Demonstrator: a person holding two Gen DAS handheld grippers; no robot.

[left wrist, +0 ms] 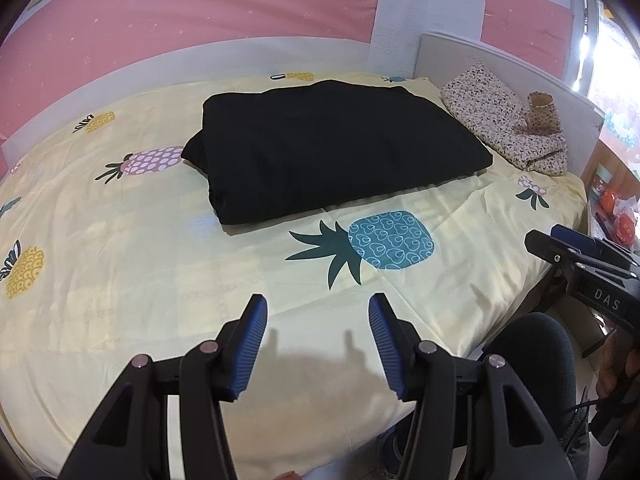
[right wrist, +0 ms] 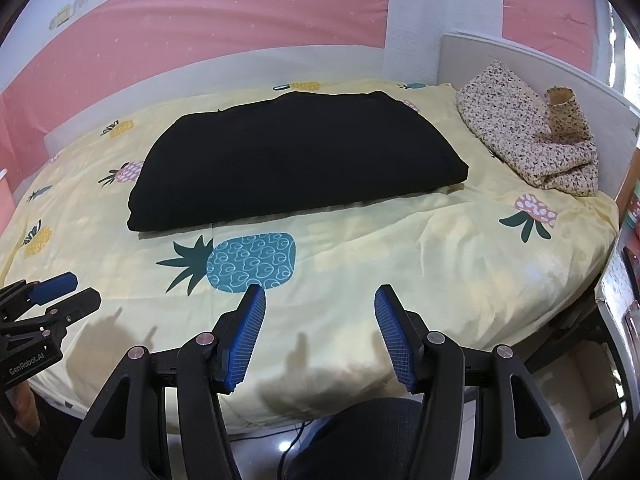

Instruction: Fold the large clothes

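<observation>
Black garment (left wrist: 332,148) folded into a thick rectangle, lying flat on the yellow pineapple sheet (left wrist: 120,280), toward 12 o'clock from both grippers and well apart from them. In the right wrist view, same garment (right wrist: 296,160) just beyond the blue pineapple print (right wrist: 252,262), its near edge close to the print's top.

Left gripper (left wrist: 318,308) hovering low over the sheet's near edge, fingers spread wide, nothing between the blue pads (left wrist: 250,344). Right gripper (right wrist: 320,300) likewise released, pads (right wrist: 394,340) apart, empty, over the sheet at the bed's front edge. Right gripper also seen at 3 o'clock in the left view (left wrist: 560,246); left gripper at 9 o'clock in the right view (right wrist: 66,292).

Speckled cloth (left wrist: 504,124) bunched at 1 o'clock against the grey headboard (left wrist: 520,60), apart from the garment. Pink wall (left wrist: 180,20) behind the bed.
</observation>
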